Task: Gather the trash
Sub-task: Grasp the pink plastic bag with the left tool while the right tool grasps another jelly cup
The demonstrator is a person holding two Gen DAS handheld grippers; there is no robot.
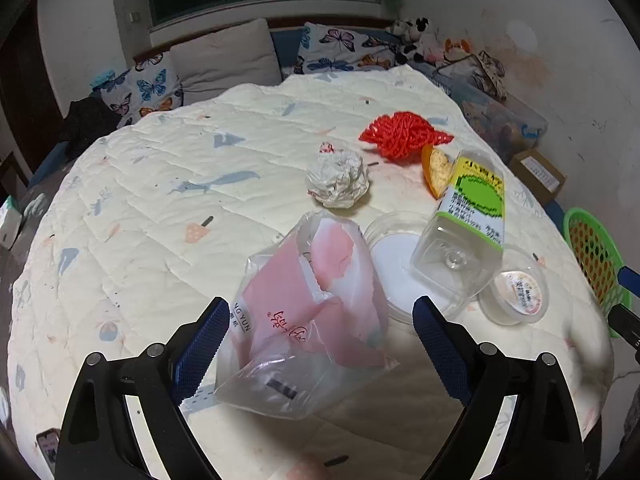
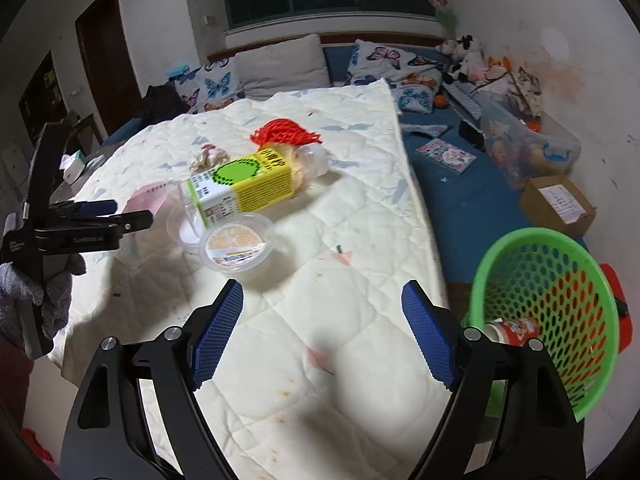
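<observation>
Trash lies on a quilt-covered table (image 1: 160,208). My left gripper (image 1: 320,340) is open, its fingers either side of a pink and clear plastic bag (image 1: 316,320). Beyond lie a crumpled paper ball (image 1: 338,178), red foam netting (image 1: 404,134), a clear bottle with a yellow-green label (image 1: 468,220), a clear lid (image 1: 396,268) and a small sealed cup (image 1: 518,290). My right gripper (image 2: 322,332) is open and empty above bare quilt (image 2: 340,260), near the cup (image 2: 236,246) and bottle (image 2: 248,182). A green basket (image 2: 548,316) at the right holds a red-labelled cup (image 2: 514,330).
The basket (image 1: 596,256) sits past the table's right edge. The left gripper also shows in the right wrist view (image 2: 132,214). Behind are a blue sofa with butterfly cushions (image 2: 376,62), stuffed toys (image 2: 464,54), a cardboard box (image 2: 558,204) and a clear storage bin (image 2: 532,148).
</observation>
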